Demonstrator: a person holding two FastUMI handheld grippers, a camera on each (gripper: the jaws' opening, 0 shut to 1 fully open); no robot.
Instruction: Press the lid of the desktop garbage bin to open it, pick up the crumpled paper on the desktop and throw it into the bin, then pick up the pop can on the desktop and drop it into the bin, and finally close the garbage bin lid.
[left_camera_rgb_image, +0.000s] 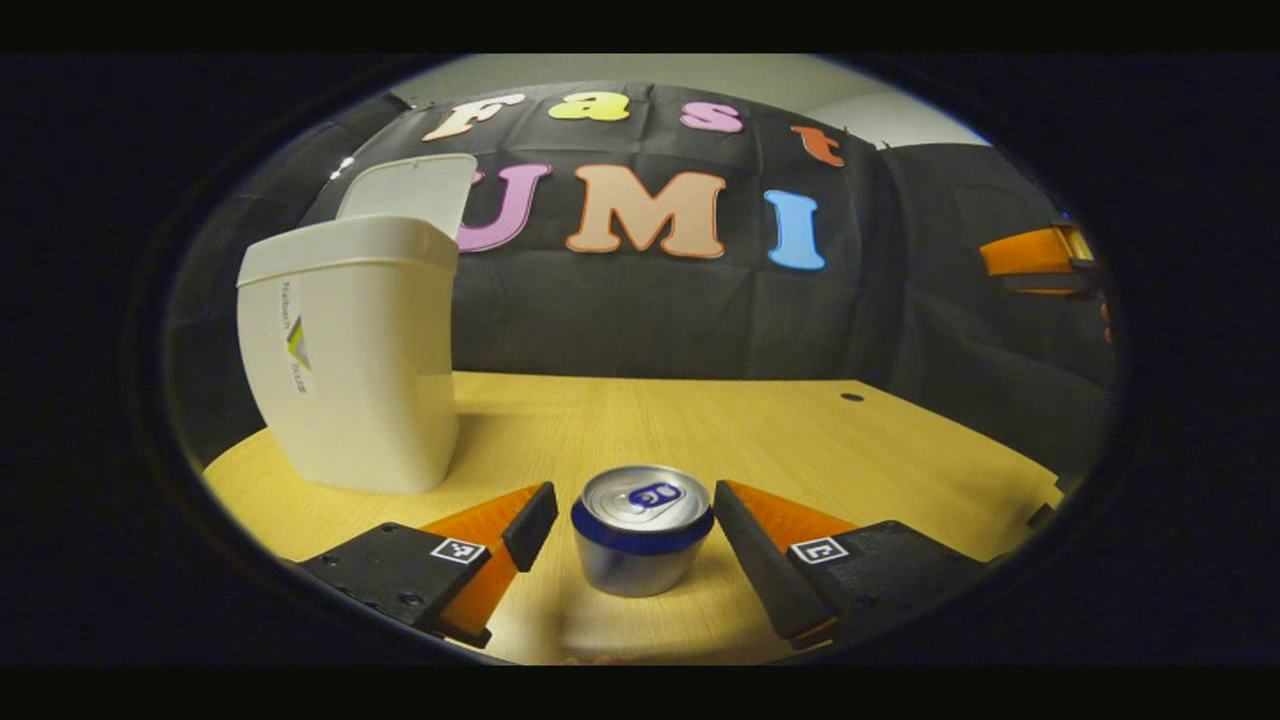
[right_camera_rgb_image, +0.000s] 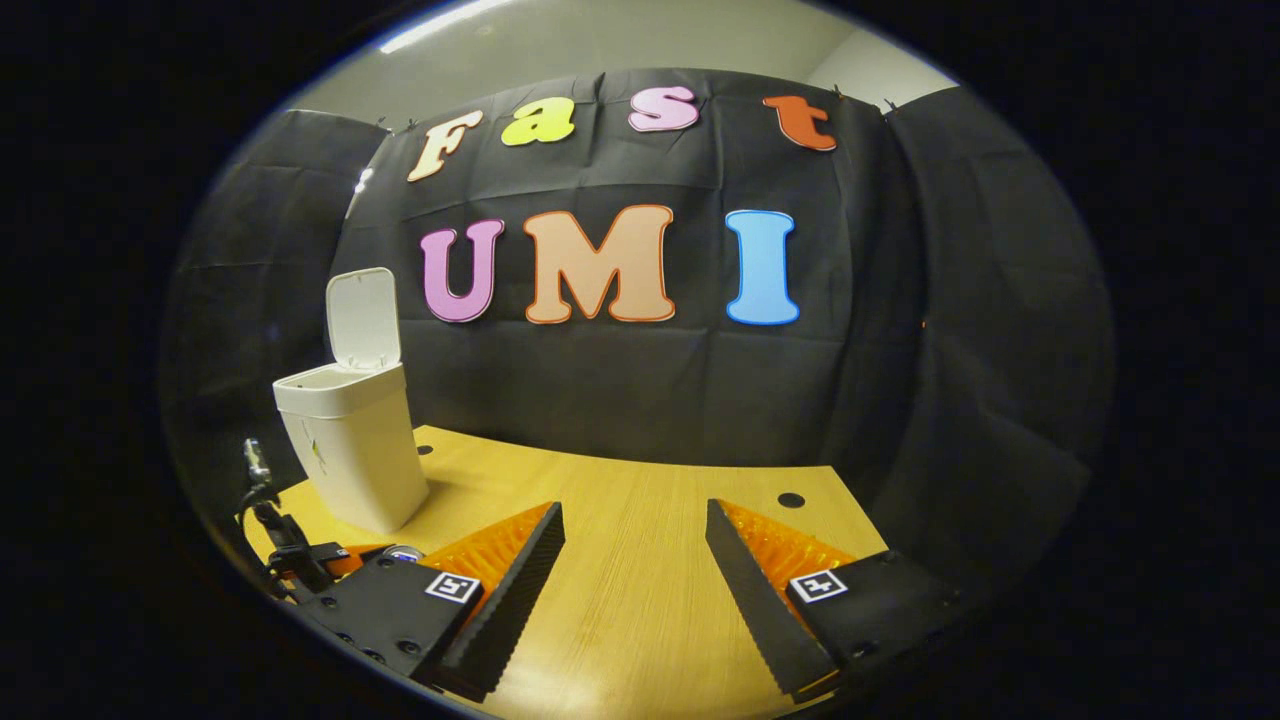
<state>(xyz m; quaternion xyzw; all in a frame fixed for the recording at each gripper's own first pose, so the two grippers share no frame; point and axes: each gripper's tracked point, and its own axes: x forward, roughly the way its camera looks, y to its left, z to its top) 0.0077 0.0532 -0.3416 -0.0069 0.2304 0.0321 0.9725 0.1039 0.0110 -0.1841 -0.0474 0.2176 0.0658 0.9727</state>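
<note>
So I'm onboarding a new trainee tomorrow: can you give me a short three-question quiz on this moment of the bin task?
1. True or false: the flip lid of the white plastic desktop bin stands open.
2. What stands between the left gripper's jaws?
A. a crumpled paper
B. a silver pop can with a blue band
C. nothing
3. Fill in: the right gripper's jaws are ____ over the bare wooden desktop.

Key: 1 true; 2 B, the jaws flank it without touching; 3 open.
</note>
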